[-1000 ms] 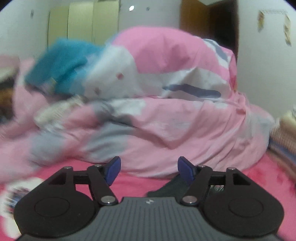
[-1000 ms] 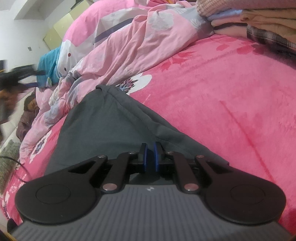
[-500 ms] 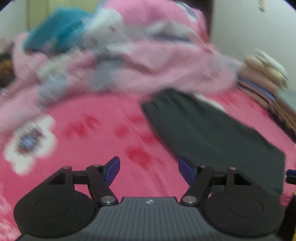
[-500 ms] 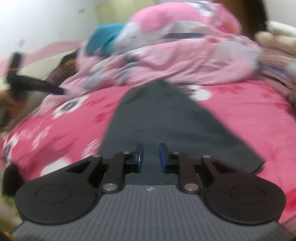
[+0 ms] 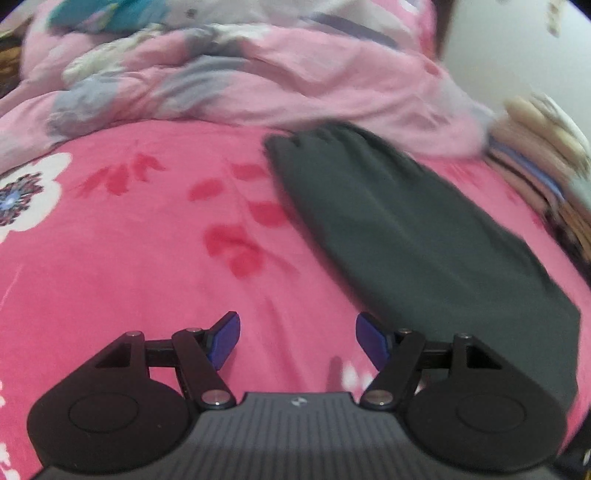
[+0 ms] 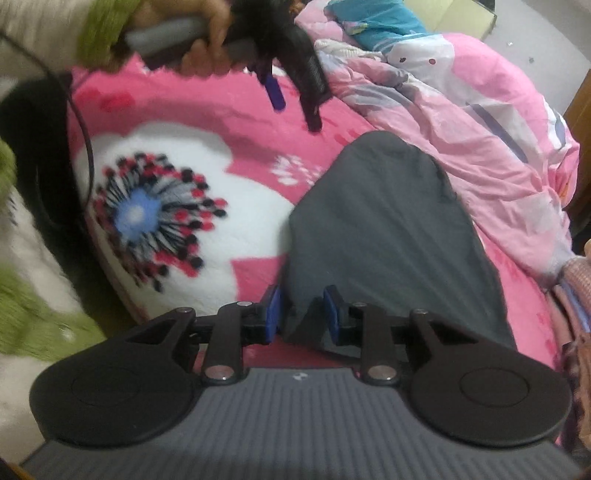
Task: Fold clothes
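Right gripper (image 6: 301, 314) jaws, clamped a second ago, now narrowly parted around near corner of dark grey garment (image 6: 391, 236). Garment lies flat on pink floral blanket (image 5: 147, 258), far end against rumpled pink duvet (image 5: 295, 81). Left gripper (image 5: 297, 341) wide, nothing between pads.

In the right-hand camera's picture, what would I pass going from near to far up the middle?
Right gripper → dark grey garment → pink flowered blanket → crumpled pink quilt → blue cloth.

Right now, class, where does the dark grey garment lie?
The dark grey garment lies flat on the pink blanket, centre-right in the right wrist view, beside the rumpled quilt.
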Available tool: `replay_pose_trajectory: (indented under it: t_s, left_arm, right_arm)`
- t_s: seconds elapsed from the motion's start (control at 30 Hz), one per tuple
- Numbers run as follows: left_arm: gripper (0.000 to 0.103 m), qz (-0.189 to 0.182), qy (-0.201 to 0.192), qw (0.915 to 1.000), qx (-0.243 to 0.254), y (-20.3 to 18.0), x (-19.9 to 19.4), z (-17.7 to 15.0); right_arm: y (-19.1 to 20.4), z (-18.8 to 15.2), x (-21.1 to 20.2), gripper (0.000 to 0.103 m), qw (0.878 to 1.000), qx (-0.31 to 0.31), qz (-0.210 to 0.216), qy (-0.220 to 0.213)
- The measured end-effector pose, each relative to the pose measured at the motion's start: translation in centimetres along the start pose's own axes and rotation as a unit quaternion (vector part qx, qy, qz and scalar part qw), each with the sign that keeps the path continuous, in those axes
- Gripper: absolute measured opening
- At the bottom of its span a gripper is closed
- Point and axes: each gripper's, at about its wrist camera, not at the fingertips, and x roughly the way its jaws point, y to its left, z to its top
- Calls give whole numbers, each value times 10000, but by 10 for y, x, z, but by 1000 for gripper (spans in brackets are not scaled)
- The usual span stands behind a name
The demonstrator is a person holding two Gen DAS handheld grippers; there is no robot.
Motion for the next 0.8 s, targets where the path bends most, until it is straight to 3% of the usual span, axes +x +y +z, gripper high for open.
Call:
replay_pose_trajectory:
  t_s: [0.07,0.13,0.23,0.5,0.63,0.8]
  left_arm:
    - [71,117,-158,9996,-216,7,8,14]
    - [71,219,-282,9987,-360,10,22,31]
    - [71,292,-311,9987,-265,5,54,56]
    - [70,648,-345,9971,-183,-3,140,111]
    - [69,1093,-100,9937,-205,4,171,111]
    - [70,992,-278,9946,-130,8,169,106]
  right_arm:
    - [-3,-3,2,20,9999,93,34,39]
    - [-6,-4,4,8,9998,190,60,43]
    - [-10,-6,2,2,9992,368,132,36]
    - [-15,8,-13,0,9982,360,472,42]
    - [-16,7,-9,0,9976,347,577,166]
    - [-15,-2,4,0,9965,400,629,373]
